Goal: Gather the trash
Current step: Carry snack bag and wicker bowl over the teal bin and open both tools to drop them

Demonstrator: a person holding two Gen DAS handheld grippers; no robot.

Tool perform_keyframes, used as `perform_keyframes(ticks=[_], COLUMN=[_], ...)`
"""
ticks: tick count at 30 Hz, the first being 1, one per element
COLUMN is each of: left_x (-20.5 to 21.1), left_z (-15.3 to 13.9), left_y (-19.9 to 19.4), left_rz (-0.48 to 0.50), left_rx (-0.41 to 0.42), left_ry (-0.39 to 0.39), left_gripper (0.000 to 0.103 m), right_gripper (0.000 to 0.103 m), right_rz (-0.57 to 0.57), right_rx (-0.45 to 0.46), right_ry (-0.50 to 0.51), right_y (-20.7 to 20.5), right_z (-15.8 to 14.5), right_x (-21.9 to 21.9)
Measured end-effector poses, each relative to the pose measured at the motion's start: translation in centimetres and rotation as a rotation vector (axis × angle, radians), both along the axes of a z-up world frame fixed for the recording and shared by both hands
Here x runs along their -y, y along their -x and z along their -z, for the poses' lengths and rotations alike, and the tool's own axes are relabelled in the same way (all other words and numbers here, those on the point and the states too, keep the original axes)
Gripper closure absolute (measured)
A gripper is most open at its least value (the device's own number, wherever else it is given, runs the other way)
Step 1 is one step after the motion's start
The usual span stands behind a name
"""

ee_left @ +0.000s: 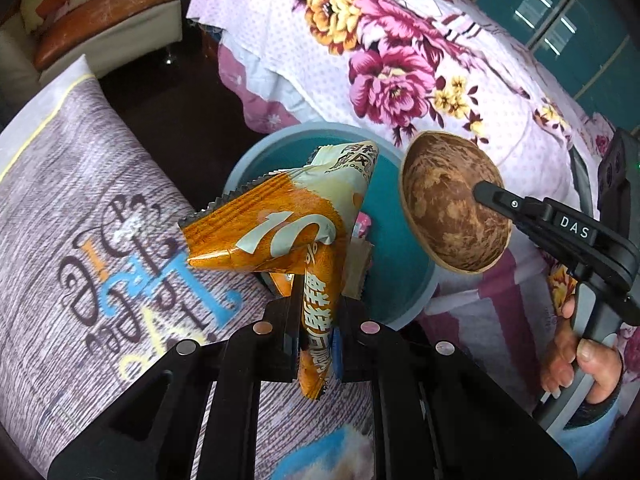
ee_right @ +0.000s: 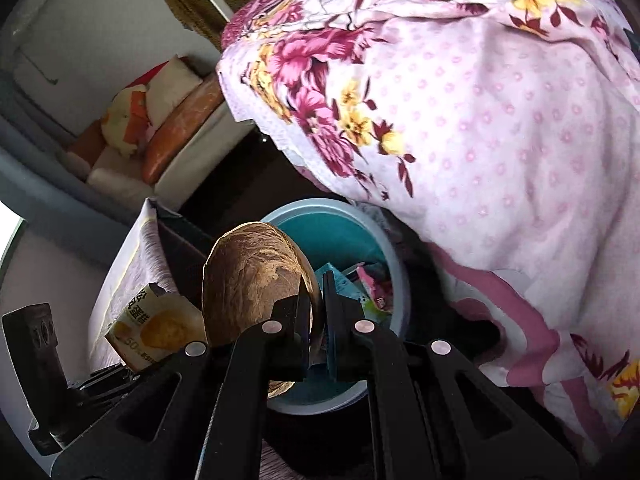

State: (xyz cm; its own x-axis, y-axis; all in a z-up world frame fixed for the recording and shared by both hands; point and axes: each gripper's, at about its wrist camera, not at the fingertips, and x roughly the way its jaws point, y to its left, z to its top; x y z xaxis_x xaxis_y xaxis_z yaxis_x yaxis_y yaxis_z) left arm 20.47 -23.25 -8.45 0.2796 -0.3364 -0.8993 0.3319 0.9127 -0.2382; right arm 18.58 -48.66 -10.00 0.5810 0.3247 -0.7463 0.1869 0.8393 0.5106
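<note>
My left gripper [ee_left: 318,300] is shut on an orange and cream snack wrapper [ee_left: 280,232], which sticks up crumpled over the near rim of a teal bin [ee_left: 400,280]. My right gripper [ee_left: 486,194] comes in from the right, shut on the rim of a brown half coconut shell [ee_left: 452,208] held beside the bin's right edge. In the right wrist view, the right gripper [ee_right: 318,292] pinches the shell [ee_right: 248,276] edge-on above the bin [ee_right: 344,236]. The wrapper [ee_right: 160,328] and left gripper [ee_right: 120,374] show at lower left.
Pink and teal wrappers [ee_right: 376,292] lie inside the bin. A floral sheet [ee_left: 400,40] hangs close behind and right of it. A grey lettered cushion [ee_left: 100,220] lies on its left. A sofa [ee_left: 100,20] stands beyond the dark floor [ee_left: 180,120]. A person's hand [ee_left: 580,356] grips the right handle.
</note>
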Motion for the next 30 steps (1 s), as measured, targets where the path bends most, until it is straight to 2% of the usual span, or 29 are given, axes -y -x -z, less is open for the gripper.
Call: perform_keyframes(ticks=[6, 9, 11, 12, 14, 17, 19, 24, 30], left_x=[0.8, 0.9, 0.8, 0.7, 0.4, 0.2, -0.1, -0.9, -2.4], left_z=[1.3, 1.9, 2.2, 2.2, 2.2, 1.7, 1.4, 0.5, -0.4], left_y=[-0.6, -1.0, -1.2, -1.3, -1.3, -1.2, -1.2, -0.9, -0.3], left_rz=[0.016, 0.009, 0.003, -0.001, -0.015, -0.018, -0.024, -0.041, -0.069], left_rx=[-0.021, -0.033, -0.041, -0.042, -0.032, -0.008, -0.003, 0.018, 0.039], left_ry=[-0.008, -0.013, -0.017, -0.020, -0.021, -0.025, -0.032, -0.030, -0.029], left_gripper=[0.089, 0.081, 0.074, 0.061, 0.044, 0.034, 0.021, 0.015, 0.013], right_gripper=[0.096, 0.096, 0.096, 0.096, 0.096, 0.096, 0.096, 0.096, 0.093], right_rz=[0.006, 0.008, 0.008, 0.009, 0.009, 0.010, 0.004, -0.009, -0.048], right_rx=[-0.023, -0.029, -0.031, -0.032, -0.037, -0.042, -0.043, -0.045, -0.053], right_ry=[0.018, 0.024, 0.033, 0.034, 0.038, 0.041, 0.043, 0.048, 0.054], right_y=[-0.6, -0.8, -1.0, -1.1, -1.3, -1.7, -1.9, -2.6, -3.7], right_z=[0.8, 1.1, 1.4, 1.4, 1.7, 2.0, 2.2, 2.3, 2.8], right_x=[0.1, 0.1, 0.1, 0.0, -0.2, -0.4, -0.6, -1.4, -2.6])
